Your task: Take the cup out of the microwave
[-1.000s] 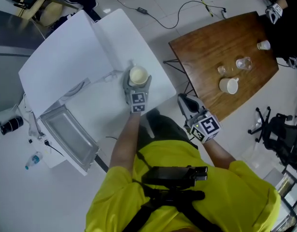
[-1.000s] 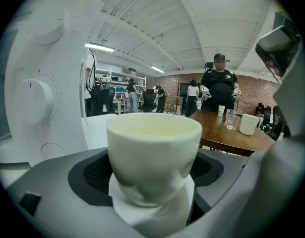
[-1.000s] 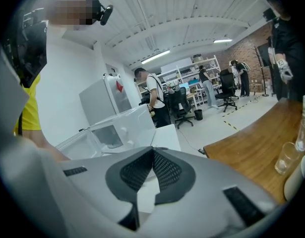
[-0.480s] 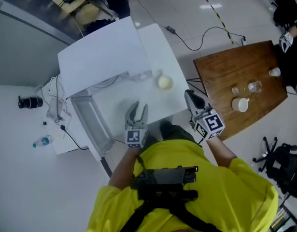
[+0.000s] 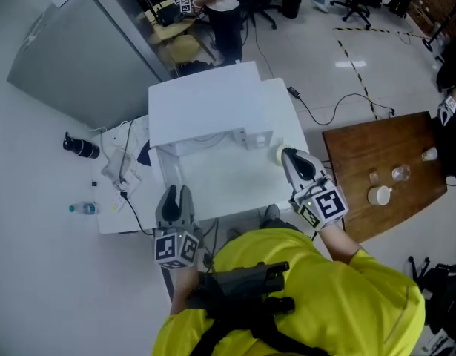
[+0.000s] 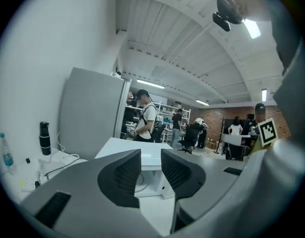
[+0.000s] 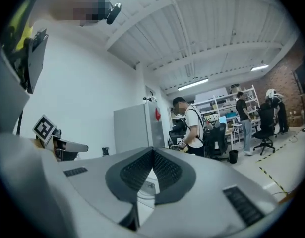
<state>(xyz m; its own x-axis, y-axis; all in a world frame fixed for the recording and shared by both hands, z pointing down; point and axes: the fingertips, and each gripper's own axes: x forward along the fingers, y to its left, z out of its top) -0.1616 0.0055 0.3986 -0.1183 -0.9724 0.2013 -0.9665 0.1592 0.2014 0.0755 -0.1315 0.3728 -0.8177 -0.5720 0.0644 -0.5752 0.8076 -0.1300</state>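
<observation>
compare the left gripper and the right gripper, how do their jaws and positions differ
Jaws: the left gripper has a narrow gap between its jaws, which are closing; the jaws of the right gripper meet at the tips.
Place, in the head view: the left gripper hangs near the front left edge of the white table; the right gripper is near its right edge, beside the cup.
Shared: neither has anything between its jaws.

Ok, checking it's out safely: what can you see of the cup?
The cup is small, round, cream-coloured. It stands on the white table by a front corner of the white microwave. The right gripper, fingers shut and empty, overlaps its right edge in the head view; contact cannot be told. Handle and contents cannot be made out.
</observation>
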